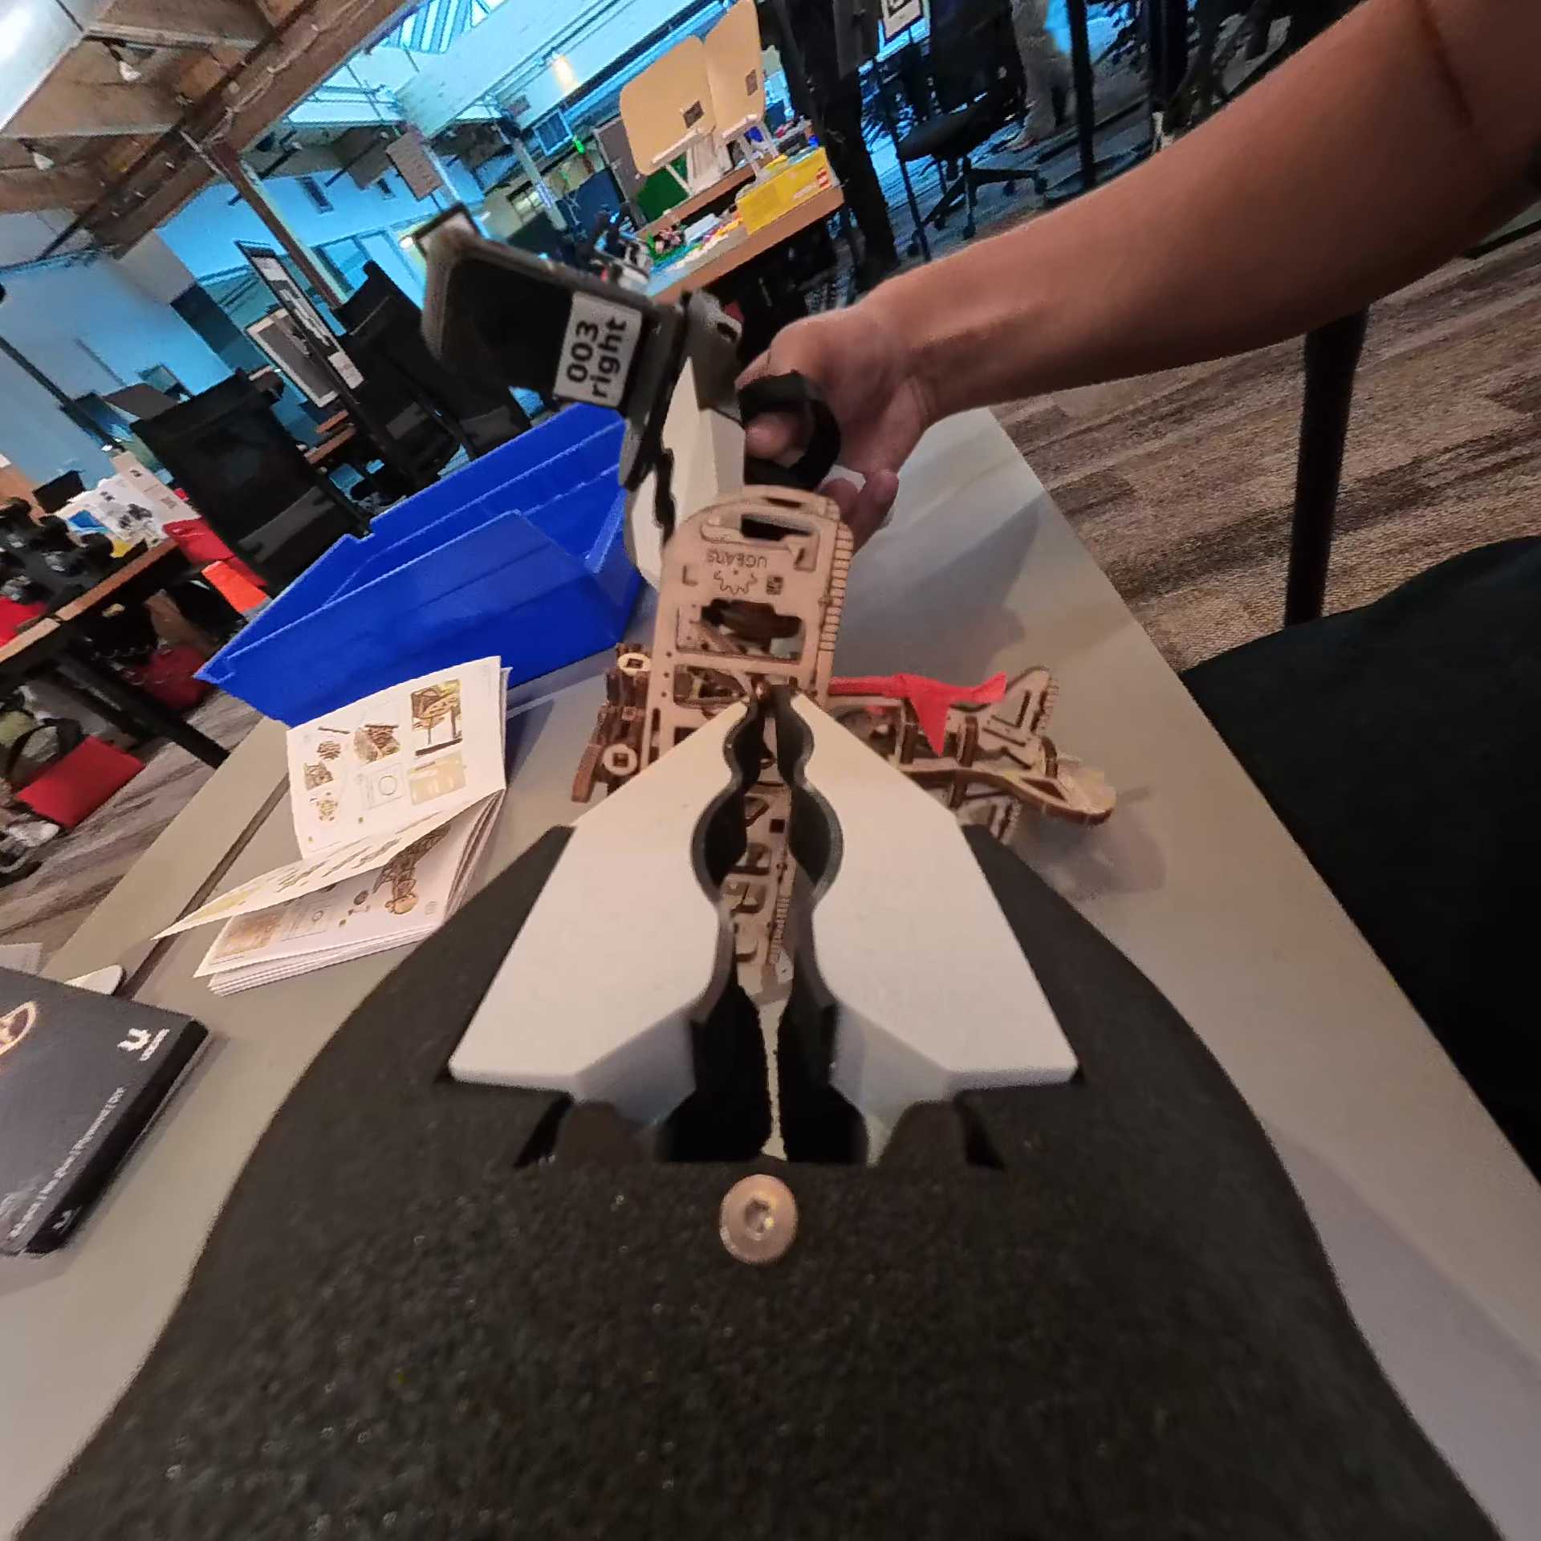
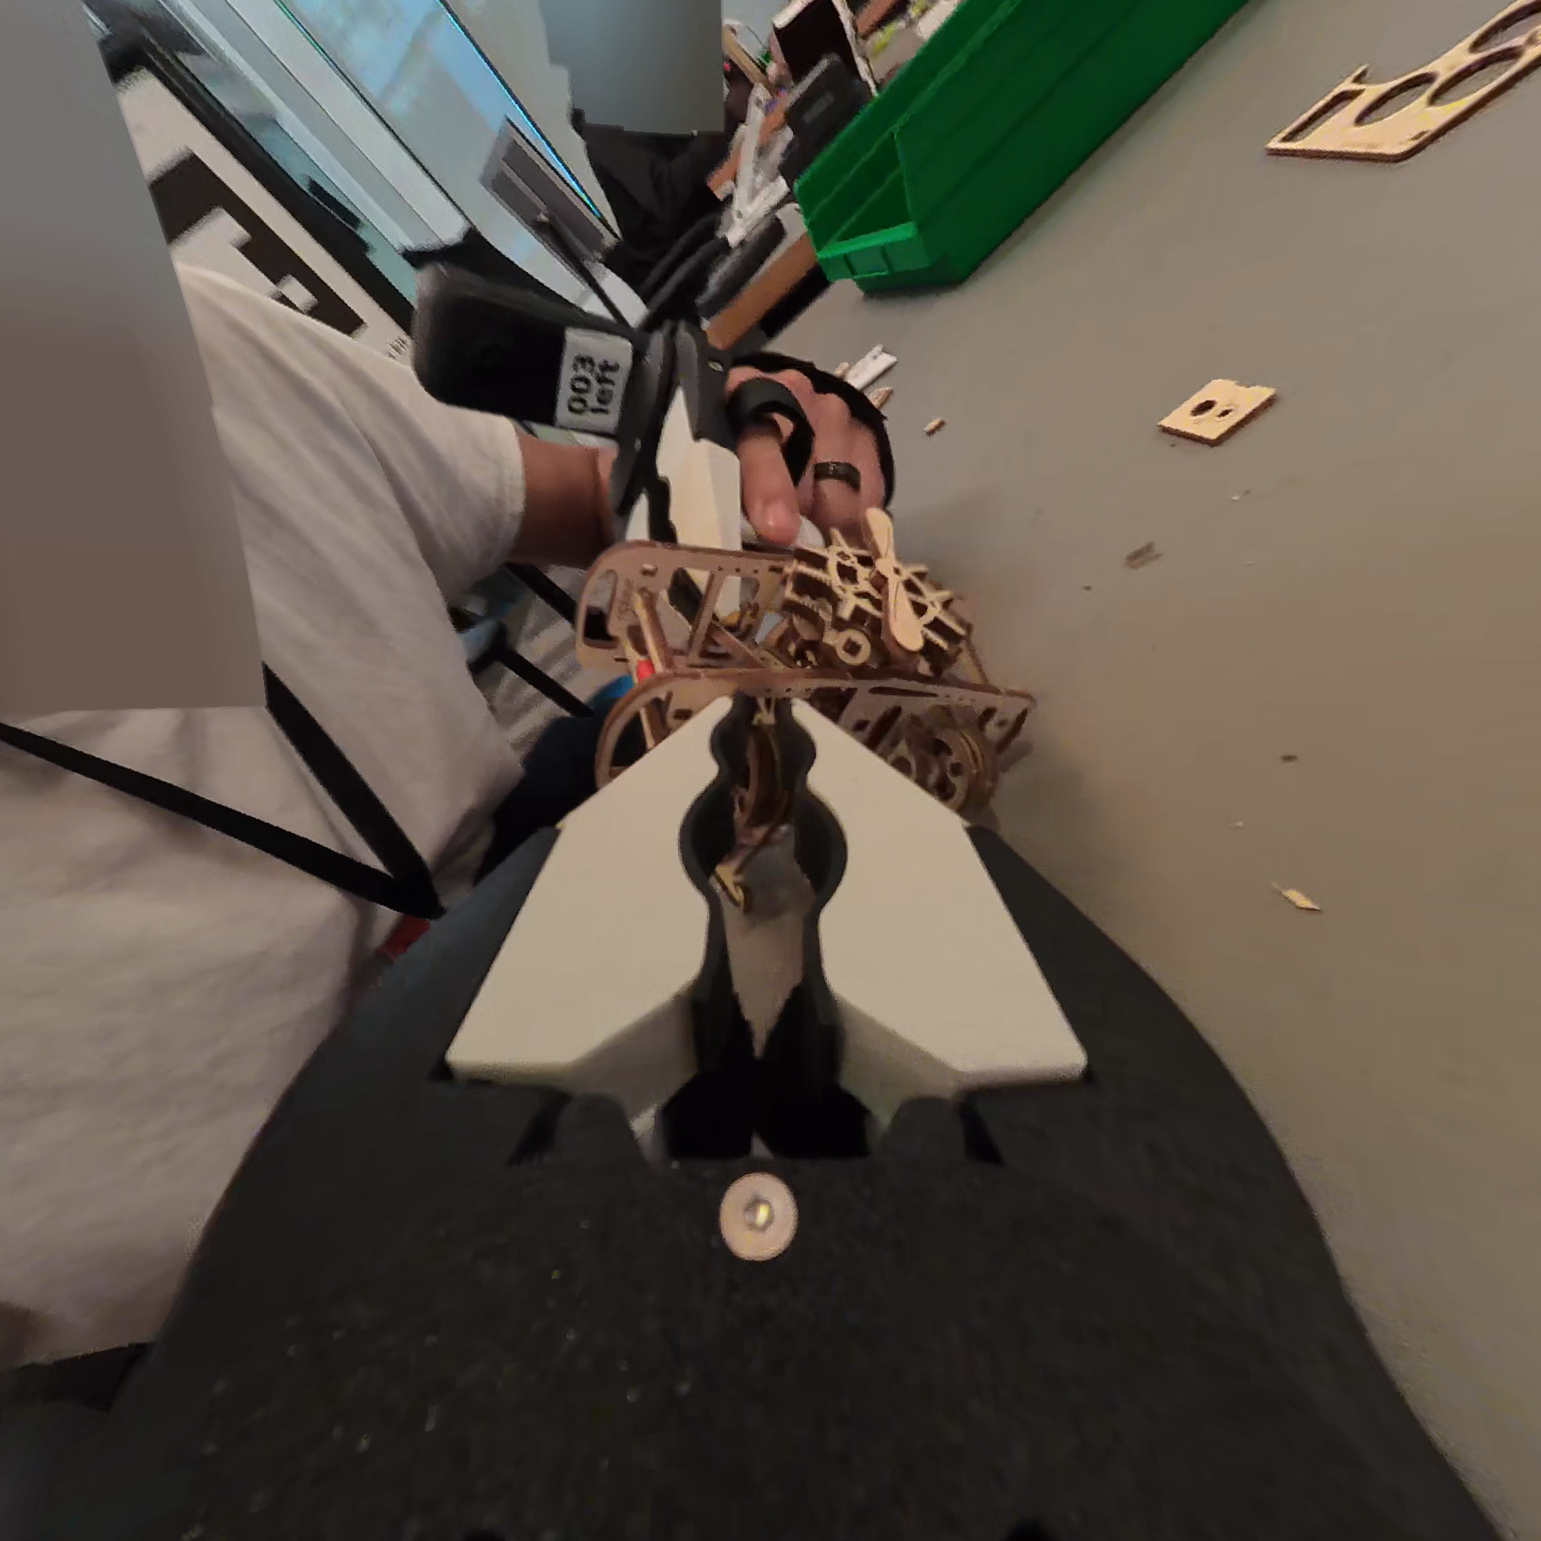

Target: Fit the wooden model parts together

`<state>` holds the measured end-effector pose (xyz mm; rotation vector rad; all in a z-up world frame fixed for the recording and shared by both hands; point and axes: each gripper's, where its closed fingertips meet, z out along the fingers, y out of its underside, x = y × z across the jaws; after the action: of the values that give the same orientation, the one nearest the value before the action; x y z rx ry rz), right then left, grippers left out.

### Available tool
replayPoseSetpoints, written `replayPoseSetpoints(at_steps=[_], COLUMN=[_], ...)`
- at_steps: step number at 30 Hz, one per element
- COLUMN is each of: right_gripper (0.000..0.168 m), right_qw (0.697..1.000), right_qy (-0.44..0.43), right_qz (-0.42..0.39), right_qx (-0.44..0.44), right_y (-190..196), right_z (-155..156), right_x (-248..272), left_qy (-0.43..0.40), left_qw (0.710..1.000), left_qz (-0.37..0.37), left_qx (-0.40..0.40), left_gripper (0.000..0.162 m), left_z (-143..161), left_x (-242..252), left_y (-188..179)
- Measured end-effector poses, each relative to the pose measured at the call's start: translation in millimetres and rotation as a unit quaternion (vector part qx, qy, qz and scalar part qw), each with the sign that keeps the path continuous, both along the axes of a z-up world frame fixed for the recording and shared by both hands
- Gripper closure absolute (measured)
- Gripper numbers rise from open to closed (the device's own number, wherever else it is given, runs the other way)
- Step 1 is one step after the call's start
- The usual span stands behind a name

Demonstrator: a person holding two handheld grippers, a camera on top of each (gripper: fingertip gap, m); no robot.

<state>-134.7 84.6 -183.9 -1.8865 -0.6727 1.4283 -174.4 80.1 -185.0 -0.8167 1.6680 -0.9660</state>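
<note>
A wooden biplane model with a propeller is held between both grippers just above the grey table. My left gripper is shut on a flat wooden wing panel that stands upright in front of it. The model's body with a red piece lies behind it. My right gripper is shut on the edge of the lower wing. It also shows in the left wrist view, at the panel's far end. The left gripper shows at the upper wing.
A blue bin, an open instruction booklet and a black box lie to the left. A green bin, a plywood offcut sheet, a small wooden piece and chips lie on the table. A person's white-shirted torso is close. The grippers' ends are close to 5 cm from one another. Left tips and right tips are each some 20 cm from the small wooden piece.
</note>
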Motion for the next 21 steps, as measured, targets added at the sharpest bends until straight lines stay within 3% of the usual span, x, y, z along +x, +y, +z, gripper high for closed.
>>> replayPoseSetpoints(at_steps=[6, 21], right_gripper=[0.162, 0.162], right_qw=[0.999, 0.993], right_qy=[0.038, 0.044], right_qz=[0.010, 0.039], right_qx=[-0.025, -0.105], right_y=[0.6, -3.3], right_z=[1.4, -7.3], right_x=[-4.4, -3.6], left_qy=[0.008, -0.036], left_qw=[0.999, 0.998], left_qz=[-0.033, -0.022], left_qx=[-0.027, 0.040], left_gripper=[0.162, 0.162], left_z=[-0.6, 1.8], left_x=[-3.1, -3.0], left_y=[-5.2, -3.7])
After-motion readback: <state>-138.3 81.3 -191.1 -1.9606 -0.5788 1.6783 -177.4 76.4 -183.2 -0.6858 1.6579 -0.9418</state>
